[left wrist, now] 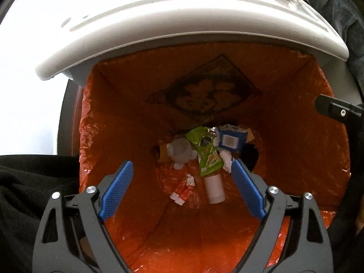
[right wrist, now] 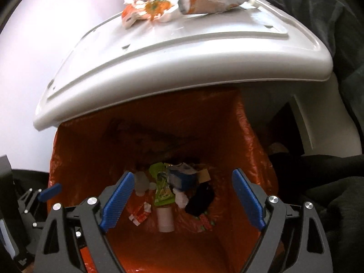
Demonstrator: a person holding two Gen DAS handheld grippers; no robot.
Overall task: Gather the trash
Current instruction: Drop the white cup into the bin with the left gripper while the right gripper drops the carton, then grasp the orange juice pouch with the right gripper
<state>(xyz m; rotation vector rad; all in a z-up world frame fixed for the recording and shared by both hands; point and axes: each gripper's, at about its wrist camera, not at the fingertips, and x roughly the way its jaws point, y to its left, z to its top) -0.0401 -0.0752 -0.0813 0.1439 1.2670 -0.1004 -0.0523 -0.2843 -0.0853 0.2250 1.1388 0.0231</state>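
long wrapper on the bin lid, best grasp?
Judging by its pose, pinch the long wrapper across its narrow width near the middle, coming from above. It lies flat and crumpled along the far edge of the white lid, so a top-down pinch beats a side approach.

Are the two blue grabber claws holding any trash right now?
No. The left gripper and right gripper both gape empty above the orange-lined bin; the trash lies at its bottom.
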